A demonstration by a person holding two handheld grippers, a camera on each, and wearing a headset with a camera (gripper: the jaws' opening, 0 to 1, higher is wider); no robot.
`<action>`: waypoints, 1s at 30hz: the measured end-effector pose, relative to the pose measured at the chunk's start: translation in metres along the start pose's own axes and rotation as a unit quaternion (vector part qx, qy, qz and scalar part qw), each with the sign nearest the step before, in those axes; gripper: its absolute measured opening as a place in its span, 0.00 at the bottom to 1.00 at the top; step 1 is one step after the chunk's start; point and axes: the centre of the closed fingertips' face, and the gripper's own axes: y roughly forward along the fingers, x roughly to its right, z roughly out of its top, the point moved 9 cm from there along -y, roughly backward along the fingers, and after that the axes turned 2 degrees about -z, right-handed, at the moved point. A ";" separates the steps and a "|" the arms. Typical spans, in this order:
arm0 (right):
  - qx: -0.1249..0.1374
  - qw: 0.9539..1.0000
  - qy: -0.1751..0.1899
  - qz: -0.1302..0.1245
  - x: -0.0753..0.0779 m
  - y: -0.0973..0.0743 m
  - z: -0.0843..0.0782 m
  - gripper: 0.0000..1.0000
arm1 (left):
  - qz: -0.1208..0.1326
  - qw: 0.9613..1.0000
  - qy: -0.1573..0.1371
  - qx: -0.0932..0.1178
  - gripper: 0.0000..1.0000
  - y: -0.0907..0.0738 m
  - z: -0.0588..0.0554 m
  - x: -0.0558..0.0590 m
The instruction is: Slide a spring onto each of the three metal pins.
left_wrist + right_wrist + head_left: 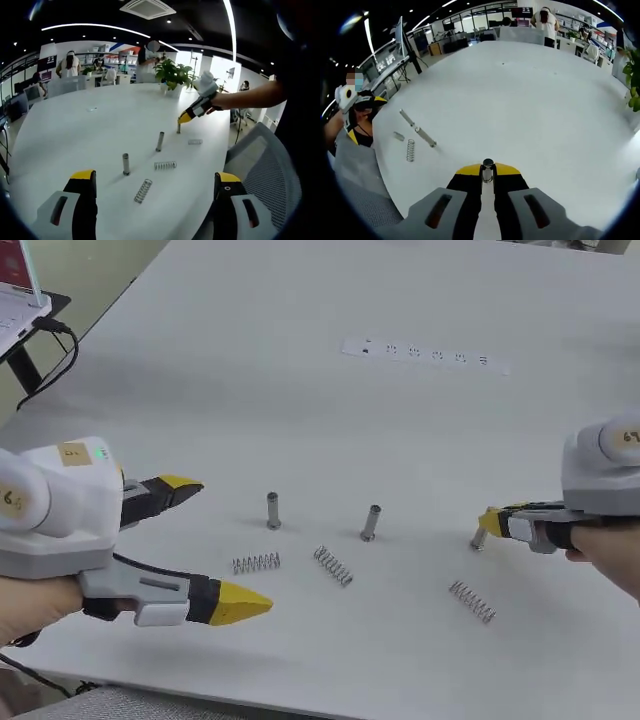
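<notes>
Three small coiled steel springs lie flat on the white table, and none is on a pin yet. Our right gripper is clamped on the rightmost short grey metal pin, while the two other pins stand free. Our left gripper has its jaws wide apart and holds nothing. Next, we think, it must pick up the nearest spring and line up its open end with a pin top.

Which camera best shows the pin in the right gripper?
The right gripper view: the pin sits close up, clamped between the jaws of the right gripper. In the head view the gripper hides part of it; in the left gripper view it is small and far off.
</notes>
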 end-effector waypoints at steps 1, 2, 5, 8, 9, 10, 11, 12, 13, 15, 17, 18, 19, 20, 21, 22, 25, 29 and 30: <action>0.003 1.000 -0.005 0.000 -0.001 -0.001 -0.001 0.05 | -0.001 1.000 0.002 -0.001 0.95 0.000 0.000 0.000; 0.006 1.000 -0.011 -0.002 -0.001 -0.001 -0.001 0.05 | -0.002 1.000 0.002 -0.002 0.95 0.000 0.000 0.001; 0.010 1.000 -0.027 -0.007 -0.002 -0.002 -0.002 0.05 | -0.004 1.000 0.002 -0.001 0.95 0.001 0.000 0.002; 0.014 0.999 -0.041 -0.004 -0.003 -0.003 -0.004 0.05 | -0.003 1.000 0.002 0.000 0.95 0.001 0.000 0.002; 0.016 0.999 -0.043 -0.003 -0.004 -0.004 -0.006 0.05 | -0.003 1.000 0.001 0.000 0.95 0.000 0.000 0.002; 0.017 0.999 -0.046 -0.002 -0.005 -0.005 -0.007 0.05 | -0.003 1.000 0.001 -0.001 0.95 0.000 -0.001 0.002; 0.017 0.999 -0.048 -0.001 -0.005 -0.005 -0.007 0.05 | -0.003 1.000 0.001 -0.001 0.95 0.000 -0.001 0.002; 0.017 0.999 -0.050 -0.001 -0.005 -0.005 -0.008 0.05 | -0.003 1.000 0.001 -0.002 0.95 0.000 -0.002 0.003; 0.016 0.999 -0.051 -0.001 -0.004 -0.005 -0.008 0.05 | -0.004 1.000 0.001 -0.002 0.95 0.001 -0.002 0.003; 0.016 0.998 -0.053 0.000 -0.004 -0.006 -0.008 0.05 | -0.005 1.000 0.001 -0.003 0.95 0.001 -0.002 0.004; 0.015 0.999 -0.051 0.002 -0.004 -0.006 -0.008 0.06 | -0.006 1.000 0.001 -0.004 0.95 0.001 -0.002 0.004; 0.014 0.999 -0.050 0.002 -0.004 -0.006 -0.008 0.06 | -0.007 1.000 0.001 -0.003 0.95 0.001 -0.002 0.004; 0.013 0.999 -0.049 0.005 -0.004 -0.006 -0.007 0.06 | -0.006 1.000 0.001 -0.002 0.95 0.001 -0.002 0.004; 0.013 0.999 -0.047 0.007 -0.004 -0.006 -0.007 0.06 | -0.007 1.000 0.001 -0.002 0.95 0.001 -0.001 0.004; 0.013 0.999 -0.047 0.008 -0.004 -0.005 -0.007 0.07 | -0.007 1.000 0.002 0.000 0.95 0.001 -0.001 0.004; 0.015 0.999 -0.049 0.007 -0.004 -0.005 -0.006 0.08 | -0.006 1.000 0.001 0.000 0.95 0.001 -0.001 0.004; 0.015 0.998 -0.052 0.008 -0.006 -0.006 -0.005 0.11 | -0.006 1.000 0.002 -0.001 0.95 0.001 -0.001 0.004; 0.012 0.998 -0.059 0.008 -0.005 -0.005 -0.005 0.13 | -0.007 1.000 0.002 -0.004 0.95 0.000 -0.002 0.006; 0.011 0.998 -0.055 0.013 -0.006 -0.004 -0.004 0.14 | -0.008 1.000 0.000 -0.005 0.95 -0.001 -0.002 0.006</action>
